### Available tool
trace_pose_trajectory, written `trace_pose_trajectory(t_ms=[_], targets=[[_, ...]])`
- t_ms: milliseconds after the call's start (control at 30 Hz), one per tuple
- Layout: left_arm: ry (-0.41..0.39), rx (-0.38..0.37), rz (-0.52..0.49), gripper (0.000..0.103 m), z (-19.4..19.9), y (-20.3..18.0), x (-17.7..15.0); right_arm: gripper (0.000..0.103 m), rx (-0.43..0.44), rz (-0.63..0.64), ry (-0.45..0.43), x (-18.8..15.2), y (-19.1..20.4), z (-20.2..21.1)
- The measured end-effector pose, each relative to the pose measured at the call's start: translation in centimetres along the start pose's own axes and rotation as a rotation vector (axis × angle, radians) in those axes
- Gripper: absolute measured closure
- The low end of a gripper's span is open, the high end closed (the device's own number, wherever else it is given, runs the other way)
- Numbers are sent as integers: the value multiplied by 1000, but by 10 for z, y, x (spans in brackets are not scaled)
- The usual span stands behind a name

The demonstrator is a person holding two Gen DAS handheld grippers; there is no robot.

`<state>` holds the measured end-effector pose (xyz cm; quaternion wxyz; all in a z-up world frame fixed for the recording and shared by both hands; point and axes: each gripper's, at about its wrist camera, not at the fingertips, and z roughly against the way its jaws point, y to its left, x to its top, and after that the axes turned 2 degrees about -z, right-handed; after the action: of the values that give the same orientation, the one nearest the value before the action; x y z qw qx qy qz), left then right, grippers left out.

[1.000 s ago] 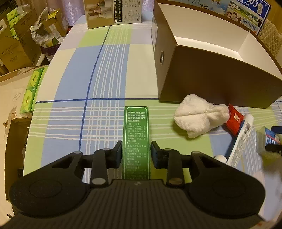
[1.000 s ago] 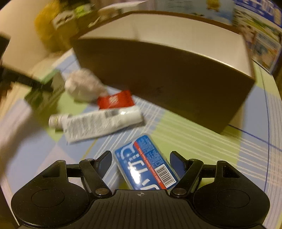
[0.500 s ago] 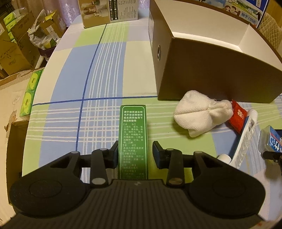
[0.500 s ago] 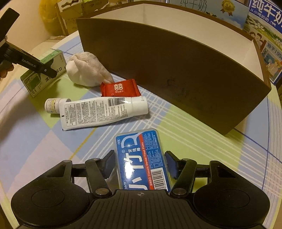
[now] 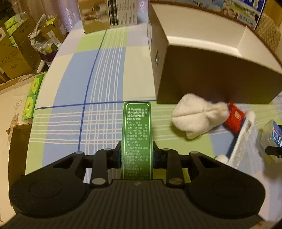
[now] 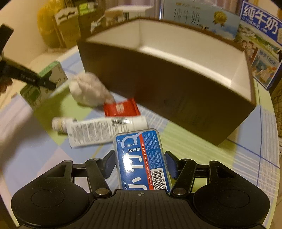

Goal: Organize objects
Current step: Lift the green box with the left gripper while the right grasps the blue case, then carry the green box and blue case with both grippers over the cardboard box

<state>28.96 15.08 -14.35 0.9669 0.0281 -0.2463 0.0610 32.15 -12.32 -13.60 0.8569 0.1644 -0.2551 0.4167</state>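
Note:
My left gripper (image 5: 137,149) is shut on a tall green medicine box (image 5: 137,123), its pads pressed on both sides. In the right wrist view that green box (image 6: 52,72) shows at the left, tilted. My right gripper (image 6: 140,158) is shut on a blue dental floss pick box (image 6: 139,149), held a little above the checked tablecloth (image 5: 98,84). Below it lie a white toothpaste tube (image 6: 102,130) and a red packet (image 6: 120,107). A white cloth bundle (image 5: 195,118) rests against the wall of the open brown box (image 6: 167,84).
A printed carton (image 5: 109,14) stands at the table's far end. Milk cartons (image 6: 260,44) stand behind the brown box. Green tissue packs (image 5: 31,98) and cardboard boxes sit off the table's rounded left edge.
The left jaws have closed onto the green box. The right jaws have closed on the floss box and lifted it, so its far end now overlaps the tube.

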Motion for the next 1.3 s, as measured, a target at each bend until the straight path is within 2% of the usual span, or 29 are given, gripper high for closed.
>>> trace_pose_trajectory(t_ms=[333,600,733,967,1300], targets=[[-156,-53,38,77,55,-2,10,47,45,-77,-186,28,6,43],[-289,-103,65,77,93,-19,40,47,-8,-225,-370,77,-7,72],[-334,-131,62,77,101,-35,66,47,-43,-298,-391,97,-20,67],[-332,-147,54,77,80,-60,116,47,-82,-385,-417,125,-52,45],[-321,-158,92,77,27,-81,164,47,-137,-460,-344,143,-93,-17]])
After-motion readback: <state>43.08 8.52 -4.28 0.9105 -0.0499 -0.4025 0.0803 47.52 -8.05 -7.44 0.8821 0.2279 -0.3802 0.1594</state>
